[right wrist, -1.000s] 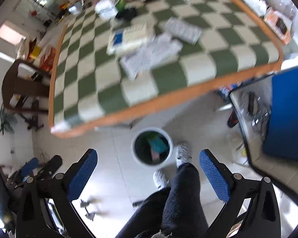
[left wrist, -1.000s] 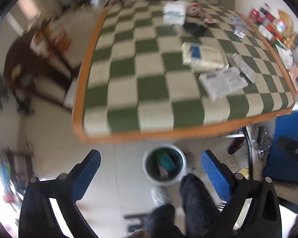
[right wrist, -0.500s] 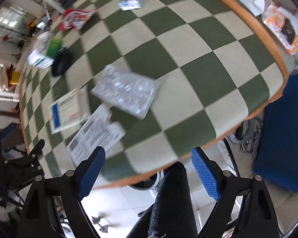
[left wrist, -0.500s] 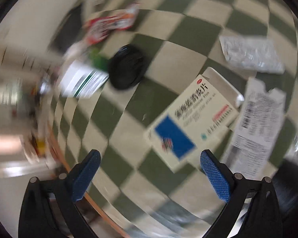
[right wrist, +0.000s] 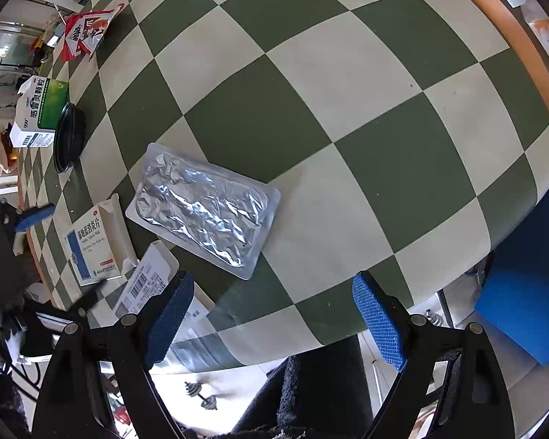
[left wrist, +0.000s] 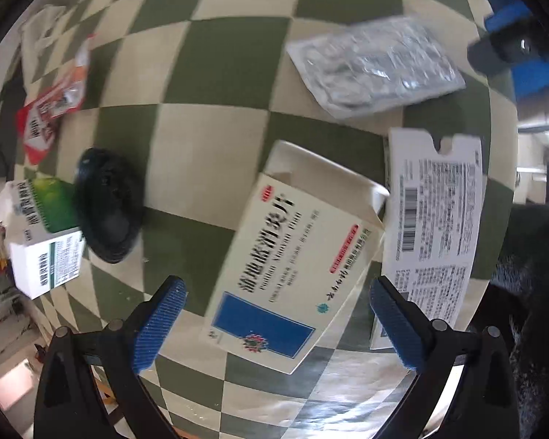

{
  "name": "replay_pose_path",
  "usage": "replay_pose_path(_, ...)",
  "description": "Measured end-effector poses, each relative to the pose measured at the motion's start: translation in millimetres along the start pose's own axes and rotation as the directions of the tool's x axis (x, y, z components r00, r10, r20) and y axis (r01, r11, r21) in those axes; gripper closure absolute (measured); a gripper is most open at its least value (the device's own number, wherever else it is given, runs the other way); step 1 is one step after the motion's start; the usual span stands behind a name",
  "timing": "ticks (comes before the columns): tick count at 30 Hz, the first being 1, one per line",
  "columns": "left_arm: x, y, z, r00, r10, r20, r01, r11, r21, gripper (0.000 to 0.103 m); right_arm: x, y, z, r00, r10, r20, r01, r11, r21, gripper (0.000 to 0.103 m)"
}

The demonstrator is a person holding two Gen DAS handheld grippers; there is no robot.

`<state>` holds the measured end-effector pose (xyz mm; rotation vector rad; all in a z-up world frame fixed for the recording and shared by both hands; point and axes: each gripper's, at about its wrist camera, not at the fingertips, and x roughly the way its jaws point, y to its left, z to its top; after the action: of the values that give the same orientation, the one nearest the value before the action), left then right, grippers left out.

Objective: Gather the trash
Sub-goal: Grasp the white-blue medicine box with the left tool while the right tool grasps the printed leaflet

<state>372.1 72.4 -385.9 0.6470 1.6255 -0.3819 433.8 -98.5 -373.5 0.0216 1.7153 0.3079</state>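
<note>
Daylight is flooding both fisheye views — bright, with soft shadows.
Glare is washing the checkered tablecloth [left wrist: 216, 153] near its lower edge and glinting off the foil pouch [right wrist: 205, 208]. The left wrist view is smearing with motion blur; the right is staying sharp. Straight lines are bowing toward the dark rims.

The cream medicine box [left wrist: 292, 270] with a blue rectangle carries large dark Chinese characters along its face, a small red oval mark at one corner and a red strip of fine print too small to read. The green-and-white box [right wrist: 36, 113] reads "999" beside big white Chinese characters. The flattened white carton [left wrist: 435, 234] shows a barcode and dense unreadable print, and the red packet [right wrist: 86, 33] bears white Chinese characters.
</note>
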Motion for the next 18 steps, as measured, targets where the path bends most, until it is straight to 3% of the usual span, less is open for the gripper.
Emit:
replay_pose_path(2,7,0,2,1.0,0.0,-0.014,0.0,1.0,-0.01,0.003,0,2,1,1.0,0.002,-0.003,-0.002,1.0,-0.003,0.013)
replay_pose_path(3,11,2,4,1.0,-0.011,-0.021,0.01,0.999,-0.031,0.016,0,3,2,1.0,0.002,-0.003,-0.002,1.0,-0.003,0.013)
replay_pose_path(4,13,7,6,0.999,-0.028,-0.024,0.027,0.998,-0.051,0.019,0,4,2,1.0,0.002,-0.004,-0.002,1.0,-0.001,0.013)
replay_pose_path(7,7,23,8,0.998,-0.059,0.01,0.06,0.986,-0.157,0.02,-1,3,-2,1.0,0.005,-0.01,-0.005,1.0,0.011,0.013)
replay_pose_path(9,4,30,4,0.997,-0.071,0.024,0.075,0.967,-0.243,0.02,-3,4,-6,1.0,0.014,-0.014,-0.014,1.0,0.021,0.013)
replay_pose_path(11,4,37,-2,0.998,-0.068,0.003,0.065,0.925,-0.374,0.02,-4,4,-13,1.0,0.026,-0.013,-0.026,0.999,0.036,0.013)
replay_pose_path(12,4,43,-9,0.996,-0.084,0.007,0.078,0.882,-0.466,0.02,-4,6,-15,1.0,0.029,-0.011,-0.029,0.999,0.038,0.013)
replay_pose_path(14,6,52,-33,0.991,-0.135,0.005,0.105,0.746,-0.658,0.02,-6,13,-25,1.0,0.03,-0.001,-0.03,0.999,0.032,0.013)
replay_pose_path(15,8,54,-50,0.986,-0.168,0.015,0.123,0.652,-0.749,0.02,-5,17,-28,0.999,0.036,-0.001,-0.036,0.999,0.032,0.013)
replay_pose_path(17,12,52,-79,0.977,-0.21,0.031,0.134,0.494,-0.859,0.02,1,28,-37,0.998,0.055,-0.015,-0.054,0.998,0.043,0.013)
replay_pose_path(18,15,48,-98,0.97,-0.237,0.048,0.14,0.391,-0.91,0.02,5,34,-41,0.997,0.069,-0.026,-0.067,0.996,0.057,0.013)
